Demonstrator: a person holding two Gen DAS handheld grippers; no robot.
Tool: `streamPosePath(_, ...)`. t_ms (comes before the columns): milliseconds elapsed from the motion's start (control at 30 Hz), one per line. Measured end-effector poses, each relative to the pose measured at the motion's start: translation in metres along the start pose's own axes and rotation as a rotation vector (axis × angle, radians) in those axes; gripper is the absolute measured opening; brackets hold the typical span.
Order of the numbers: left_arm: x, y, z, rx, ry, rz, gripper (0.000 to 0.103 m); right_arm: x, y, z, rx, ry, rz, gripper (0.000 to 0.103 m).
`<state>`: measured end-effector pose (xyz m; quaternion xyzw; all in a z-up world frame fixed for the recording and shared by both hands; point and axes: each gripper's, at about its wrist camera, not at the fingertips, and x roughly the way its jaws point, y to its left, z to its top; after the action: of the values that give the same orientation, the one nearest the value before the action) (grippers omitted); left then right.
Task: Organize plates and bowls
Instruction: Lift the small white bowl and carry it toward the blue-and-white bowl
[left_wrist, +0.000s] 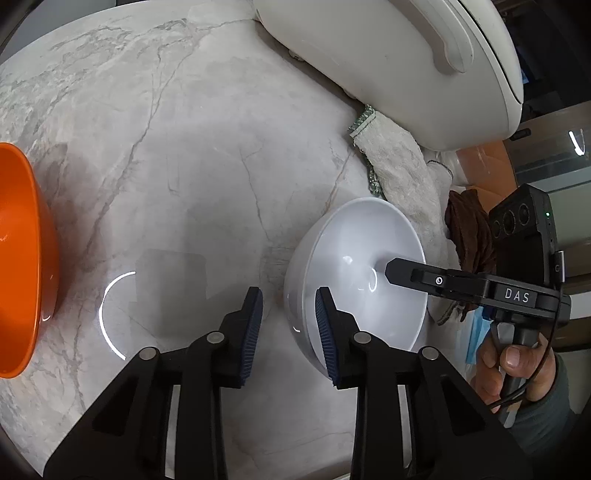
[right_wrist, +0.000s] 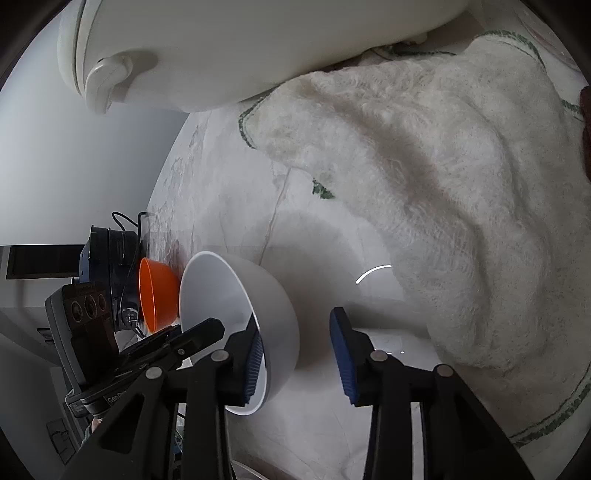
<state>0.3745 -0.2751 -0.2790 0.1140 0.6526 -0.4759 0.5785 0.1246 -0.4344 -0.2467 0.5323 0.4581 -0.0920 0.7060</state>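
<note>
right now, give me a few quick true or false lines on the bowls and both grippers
1. The white bowl rests on the marble counter. True.
2. The orange bowl is nested inside the white bowl. False: they sit apart on the counter.
3. The left gripper straddles the white bowl's rim, one finger inside, one outside. True.
4. The right gripper is shut on the orange bowl. False: its jaws are open across the white bowl's wall.
5. A pale towel lies beside the white bowl. True.
</note>
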Motion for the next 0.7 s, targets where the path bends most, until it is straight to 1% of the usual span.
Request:
streamPosePath(33,0.001,0.001,0.0,-0.007,0.003,-0.007,0.026,0.001,0.0,0.0,-0.002,0.004,0.006,0.032)
streamPosePath(67,0.001,0.001,0.0,-0.01,0.004,-0.008,0.023,0.001,0.001,0.0,-0.004,0.007,0.012,0.029)
streamPosePath(133,0.003,0.0,0.001,-0.015,0.011,-0.021,0.02,0.002,0.002,0.001,-0.007,0.007,0.023,0.023)
streamPosePath(167,0.003,0.0,0.001,-0.014,0.011,-0.023,0.016,0.003,0.003,0.001,-0.011,0.007,0.027,0.02)
streamPosePath(200,0.004,-0.001,0.001,-0.012,0.013,-0.024,0.015,0.003,0.005,0.002,-0.016,0.007,0.023,0.02)
streamPosePath(500,0.002,-0.003,0.002,-0.021,0.01,-0.027,0.014,0.006,0.005,0.001,-0.008,0.017,0.037,0.02)
streamPosePath(700,-0.01,-0.001,-0.002,-0.027,-0.005,-0.024,0.014,0.005,0.015,0.0,-0.02,0.013,0.038,0.02)
